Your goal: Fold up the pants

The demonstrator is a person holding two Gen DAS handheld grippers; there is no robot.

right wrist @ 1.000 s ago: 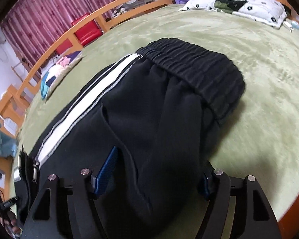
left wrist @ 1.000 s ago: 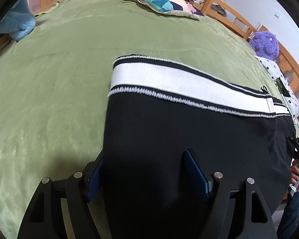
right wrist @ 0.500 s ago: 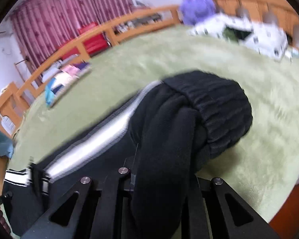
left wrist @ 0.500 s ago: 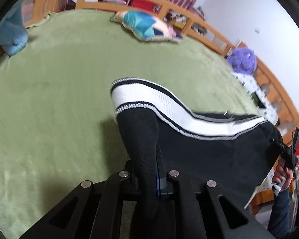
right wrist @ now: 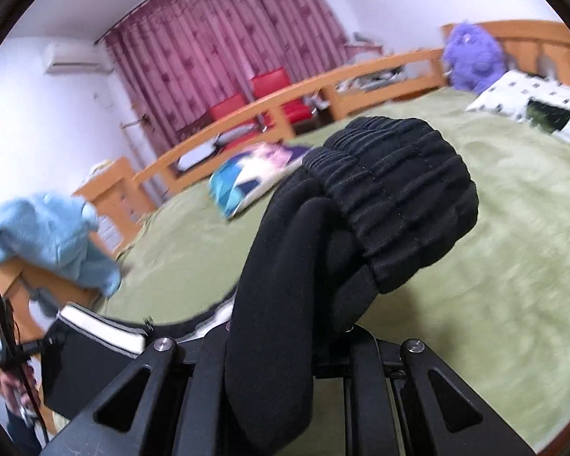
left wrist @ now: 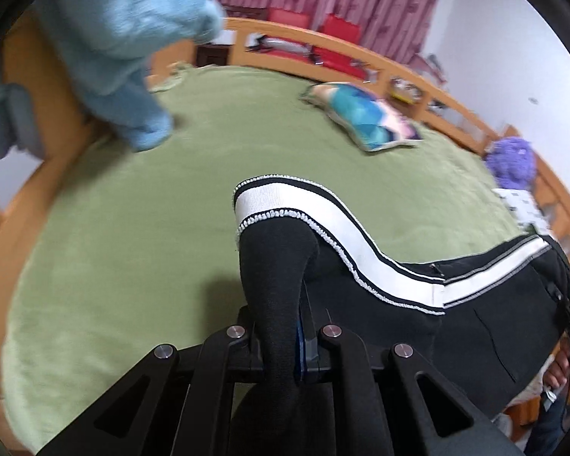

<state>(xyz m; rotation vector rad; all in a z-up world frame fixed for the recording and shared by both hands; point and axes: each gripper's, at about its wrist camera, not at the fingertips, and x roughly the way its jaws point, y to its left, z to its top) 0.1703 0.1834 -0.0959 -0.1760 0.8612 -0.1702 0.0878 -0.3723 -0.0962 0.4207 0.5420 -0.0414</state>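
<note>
Black pants (left wrist: pixel 474 315) with a white side stripe hang between my two grippers above the green bed cover (left wrist: pixel 133 247). My left gripper (left wrist: pixel 285 342) is shut on the leg-cuff end, with black cloth bunched between the jaws. My right gripper (right wrist: pixel 281 345) is shut on the waist end; the ribbed elastic waistband (right wrist: pixel 402 197) bulges above the jaws. The striped leg end (right wrist: pixel 102 326) shows at the lower left of the right wrist view.
A colourful cushion (left wrist: pixel 364 121) lies far on the bed. A light blue garment (left wrist: pixel 133 49) hangs over the wooden bed frame (left wrist: pixel 30 209). A purple plush toy (right wrist: pixel 474 57) and a spotted pillow (right wrist: pixel 531 102) sit at the headboard. Red chairs (right wrist: pixel 273 91) stand before the curtains.
Both grippers have shut on the pants and lifted their ends off the bed. The cloth, flat a second ago, now bunches and hangs between them.
</note>
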